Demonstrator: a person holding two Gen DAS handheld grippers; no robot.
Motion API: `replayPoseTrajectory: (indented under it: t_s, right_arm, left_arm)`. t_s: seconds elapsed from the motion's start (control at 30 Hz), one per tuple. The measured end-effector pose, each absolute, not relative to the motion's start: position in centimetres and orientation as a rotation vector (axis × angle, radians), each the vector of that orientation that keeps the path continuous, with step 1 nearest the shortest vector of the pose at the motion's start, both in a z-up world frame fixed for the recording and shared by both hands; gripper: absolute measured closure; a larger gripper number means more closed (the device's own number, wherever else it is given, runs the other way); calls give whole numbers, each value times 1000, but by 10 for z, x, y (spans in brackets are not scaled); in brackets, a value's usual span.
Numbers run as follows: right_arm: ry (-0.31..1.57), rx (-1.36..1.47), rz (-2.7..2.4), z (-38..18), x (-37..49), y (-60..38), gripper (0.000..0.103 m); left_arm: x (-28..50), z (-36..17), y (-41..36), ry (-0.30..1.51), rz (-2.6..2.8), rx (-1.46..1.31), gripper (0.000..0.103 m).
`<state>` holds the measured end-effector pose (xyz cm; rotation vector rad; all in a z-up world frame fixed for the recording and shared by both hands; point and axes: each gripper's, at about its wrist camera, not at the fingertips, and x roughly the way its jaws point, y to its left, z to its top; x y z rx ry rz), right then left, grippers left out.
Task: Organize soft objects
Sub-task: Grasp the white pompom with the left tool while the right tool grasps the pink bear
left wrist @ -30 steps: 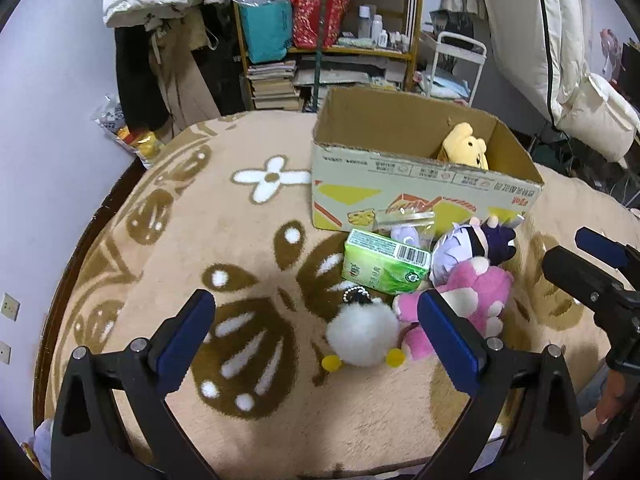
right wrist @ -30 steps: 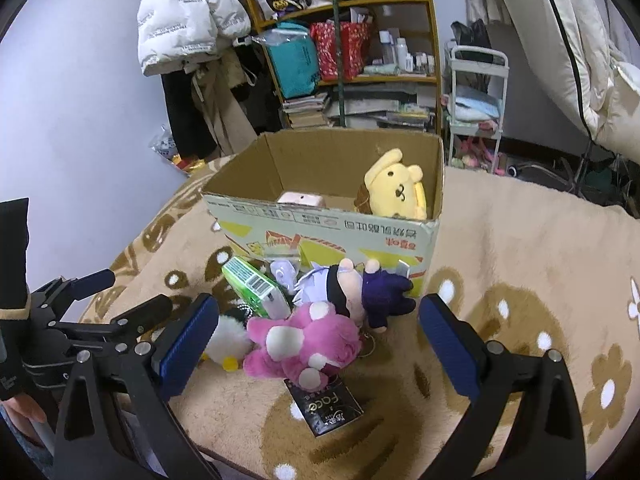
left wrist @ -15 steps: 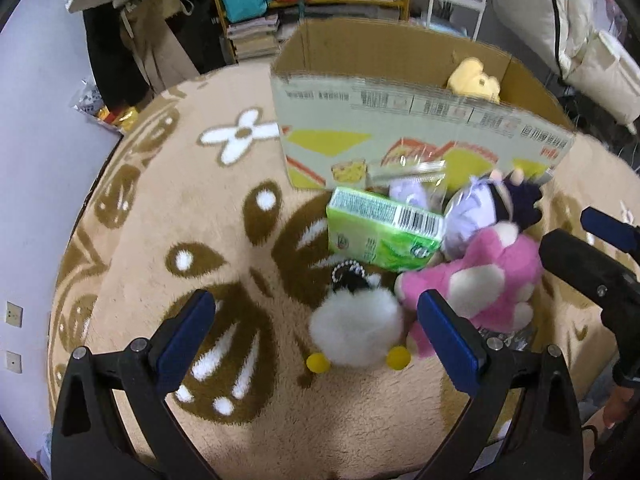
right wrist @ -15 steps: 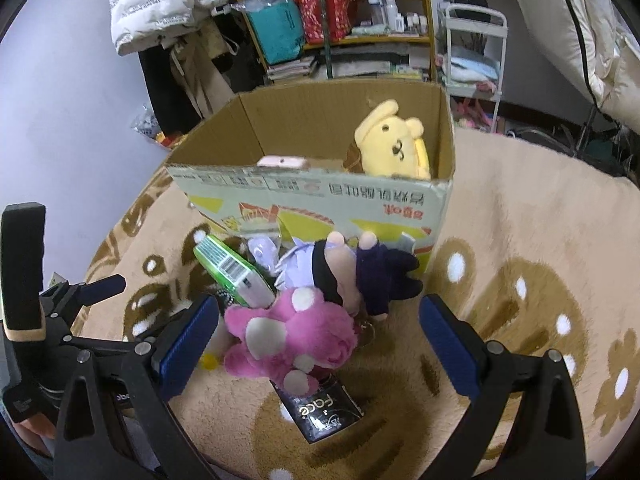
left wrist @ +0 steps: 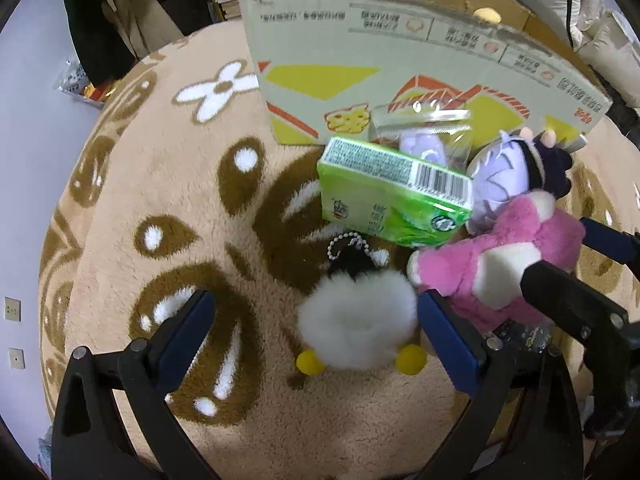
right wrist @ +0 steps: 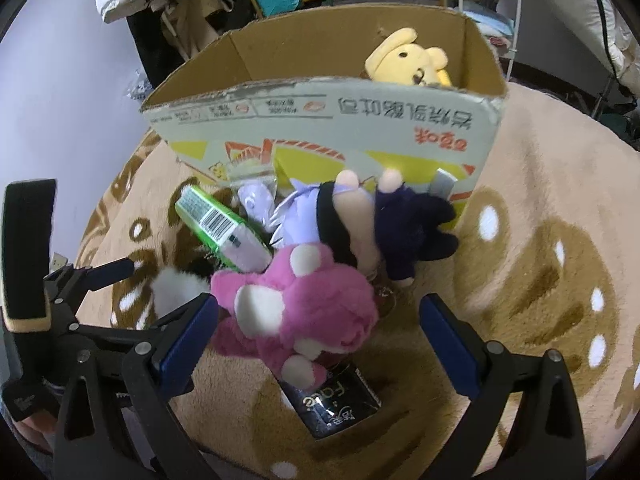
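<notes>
A white fluffy plush with yellow feet (left wrist: 356, 322) lies on the rug between the fingers of my open left gripper (left wrist: 316, 330). A pink plush (right wrist: 298, 314) lies between the fingers of my open right gripper (right wrist: 320, 330); it also shows in the left wrist view (left wrist: 500, 264). A purple-haired doll (right wrist: 360, 224) lies behind it against the cardboard box (right wrist: 320, 120). A yellow plush (right wrist: 408, 60) sits inside the box. A green tissue pack (left wrist: 392, 192) leans beside the doll.
A black packet (right wrist: 336, 402) lies under the pink plush. A clear bag with a lilac item (left wrist: 424, 140) rests against the box. The patterned rug (left wrist: 160, 200) covers the surface. Shelves and hanging coats (right wrist: 168, 20) stand behind.
Both grippers moved forward and down toward the pile. The white plush now lies between the left fingers and the pink plush between the right fingers.
</notes>
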<state>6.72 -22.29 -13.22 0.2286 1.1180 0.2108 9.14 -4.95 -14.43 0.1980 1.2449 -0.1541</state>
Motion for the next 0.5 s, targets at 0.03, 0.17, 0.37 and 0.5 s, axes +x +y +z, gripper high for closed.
replayPoseTrajectory:
  t_s: [0.03,0.17,0.37,0.5]
  right_arm:
    - [1120,228,218,-133,68,-222,1]
    - [1143,232,244,-138,70,-219,20]
    - [1158,236,241,-143,75,-219,28]
    - [1160,240,243,-143,75,-222,28]
  left_arm:
    - [92,-146,-49,1249,-151,196,3]
    - [95,-149,-48,1257,-150,186,3]
    - [99,-159,-43,1293,-145,165,6]
    - [97,-164,-46,1313,-173,164,20]
